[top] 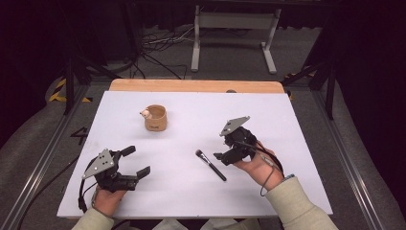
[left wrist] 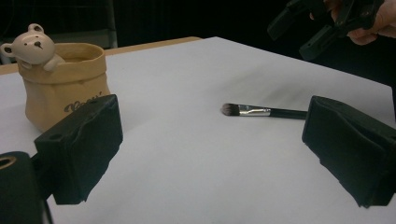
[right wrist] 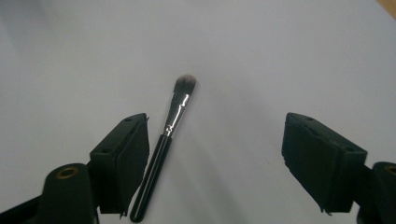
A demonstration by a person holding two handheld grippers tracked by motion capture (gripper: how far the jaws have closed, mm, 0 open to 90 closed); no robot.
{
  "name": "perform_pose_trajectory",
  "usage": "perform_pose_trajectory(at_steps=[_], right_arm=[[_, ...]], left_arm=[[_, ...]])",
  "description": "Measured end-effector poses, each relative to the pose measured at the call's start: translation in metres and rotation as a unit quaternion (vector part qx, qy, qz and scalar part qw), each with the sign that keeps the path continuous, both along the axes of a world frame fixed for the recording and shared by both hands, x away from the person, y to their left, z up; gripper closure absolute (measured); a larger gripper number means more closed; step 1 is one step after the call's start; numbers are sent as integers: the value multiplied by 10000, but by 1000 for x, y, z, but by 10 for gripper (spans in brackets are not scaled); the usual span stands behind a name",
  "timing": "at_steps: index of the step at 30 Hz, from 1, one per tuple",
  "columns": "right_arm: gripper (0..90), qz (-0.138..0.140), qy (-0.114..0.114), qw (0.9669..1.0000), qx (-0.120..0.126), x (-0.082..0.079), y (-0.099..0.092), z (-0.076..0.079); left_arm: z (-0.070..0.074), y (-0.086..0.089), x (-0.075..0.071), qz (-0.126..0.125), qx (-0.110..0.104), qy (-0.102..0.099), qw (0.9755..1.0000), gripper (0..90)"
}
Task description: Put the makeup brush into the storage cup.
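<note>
White table sheet [top: 191,182] carries a makeup brush [top: 210,165] lying flat, near the bear-trimmed tan pot [top: 155,118]. Right gripper [top: 229,152] hovers over its handle, jaws apart, gripping nothing. Left gripper [top: 135,161] rests wide open and empty.

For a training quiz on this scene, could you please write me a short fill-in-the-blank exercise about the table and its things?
1. The black-handled makeup brush lies flat on the ____ table top.
2. A small cream figure of a ____ leans over the rim of the tan bag-shaped ceramic cup.
3. The jaws of the right claw stand ____, with the brush handle on the table between them.
4. The left claw holds ____.

Missing words: white; bear; open; nothing
</note>
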State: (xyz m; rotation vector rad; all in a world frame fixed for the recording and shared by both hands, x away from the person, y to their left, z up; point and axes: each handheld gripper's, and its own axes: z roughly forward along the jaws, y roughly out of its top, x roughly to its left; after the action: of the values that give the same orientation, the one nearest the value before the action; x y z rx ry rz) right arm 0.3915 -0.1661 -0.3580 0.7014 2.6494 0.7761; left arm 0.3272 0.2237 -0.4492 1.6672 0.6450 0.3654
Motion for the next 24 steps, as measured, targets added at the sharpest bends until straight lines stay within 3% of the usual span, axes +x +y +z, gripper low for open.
perform_pose_trajectory(at_steps=[13,20,24], right_arm=[[221,76,466,9967,-656,12,12,7],[212,123,663,9929,-980,17,19,9],[199,180,786,9891,-1232,21,24,8]], left_arm=[[1,-2,0,-107,137,7,9998,53],[2,-3,0,-116,173,-1,9998,53],[1,-3,1,-114,162,4,9998,53]])
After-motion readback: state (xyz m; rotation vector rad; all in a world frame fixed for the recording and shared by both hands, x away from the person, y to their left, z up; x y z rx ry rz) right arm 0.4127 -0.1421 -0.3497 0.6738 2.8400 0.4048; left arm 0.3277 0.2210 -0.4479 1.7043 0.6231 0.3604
